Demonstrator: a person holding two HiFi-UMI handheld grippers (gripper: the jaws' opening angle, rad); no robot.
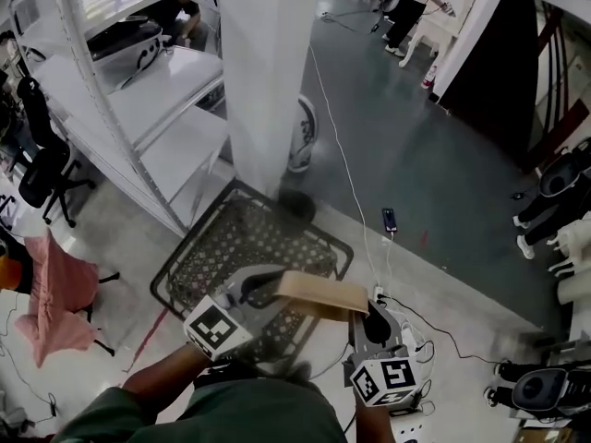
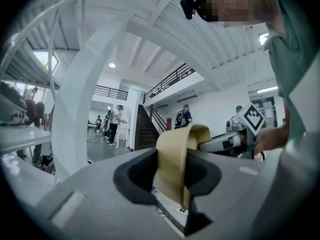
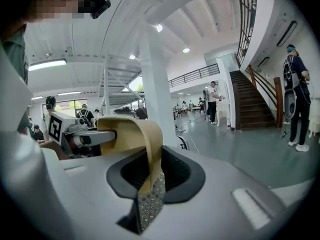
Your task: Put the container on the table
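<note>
Head view: we see a dark grey polished floor on the right and a paler concrete strip nearer us. A white square pillar rises in the middle, with white metal shelving to its left. Below the pillar lies a dark-rimmed patterned floor mat. A black office chair and a pink cloth sit at far left.

The tan flat container is up in the air over the near right part of the mat, carried between both grippers and resting on no table. The left gripper has its left end and the right gripper its right end.

In the left gripper view we see the jaws clamped on the container's curled tan rim. In the right gripper view the jaws pinch the opposite rim.

A small dark phone lies on the grey floor.
</note>
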